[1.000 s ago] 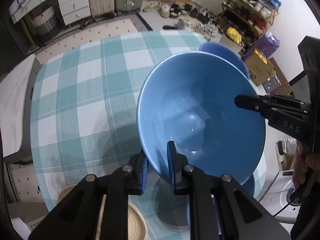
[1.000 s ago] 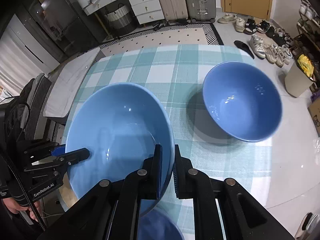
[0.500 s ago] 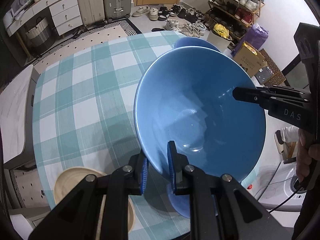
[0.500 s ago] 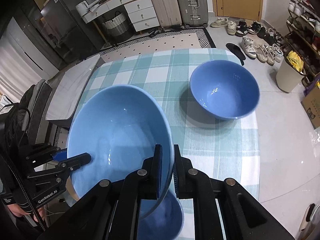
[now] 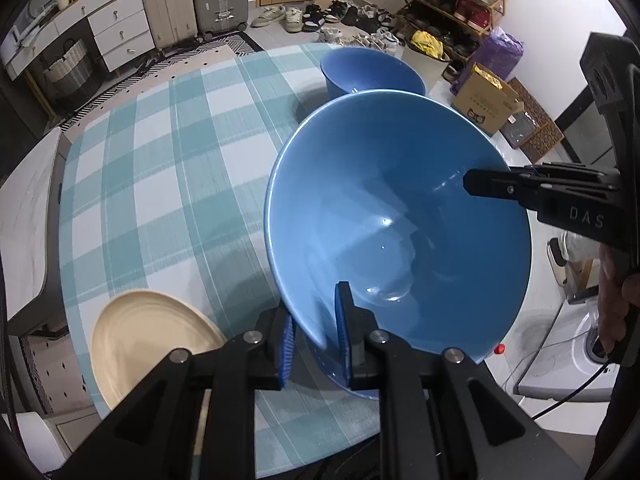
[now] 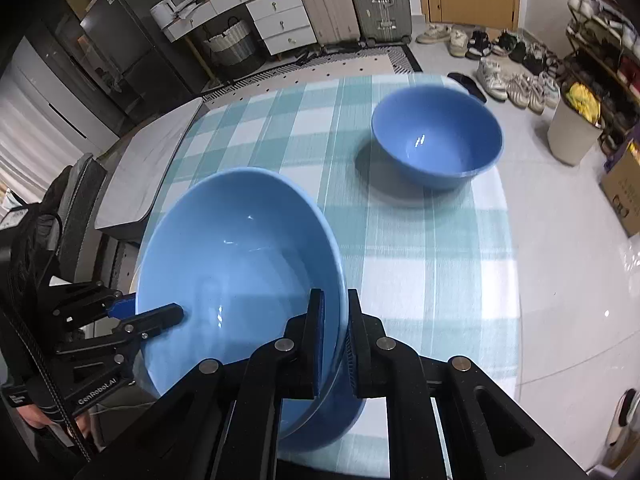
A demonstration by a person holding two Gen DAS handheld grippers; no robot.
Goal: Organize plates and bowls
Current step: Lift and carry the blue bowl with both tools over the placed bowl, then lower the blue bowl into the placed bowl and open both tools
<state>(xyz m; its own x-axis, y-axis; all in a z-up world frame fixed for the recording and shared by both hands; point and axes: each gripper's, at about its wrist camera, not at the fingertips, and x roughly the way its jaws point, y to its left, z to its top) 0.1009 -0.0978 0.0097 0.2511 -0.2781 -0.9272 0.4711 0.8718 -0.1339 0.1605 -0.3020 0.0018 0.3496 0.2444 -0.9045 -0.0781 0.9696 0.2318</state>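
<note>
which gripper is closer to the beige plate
Left. The left gripper, clamped on the big blue bowl's rim, sits right beside the beige plate. The right gripper grips the bowl's opposite rim, farther away.

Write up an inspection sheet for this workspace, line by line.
Surface: table under a teal-checked cloth.
Job's things: large blue bowl held tilted above the table; another blue bowl standing at the far side; beige plate near the edge; a further blue dish beneath the held bowl.
Clutter: nothing seen.
Grippers: left gripper and right gripper both clamp the large bowl's rim.
Cables: black cable beneath the right gripper.
Surroundings: suitcases, shoes, drawers.
</note>
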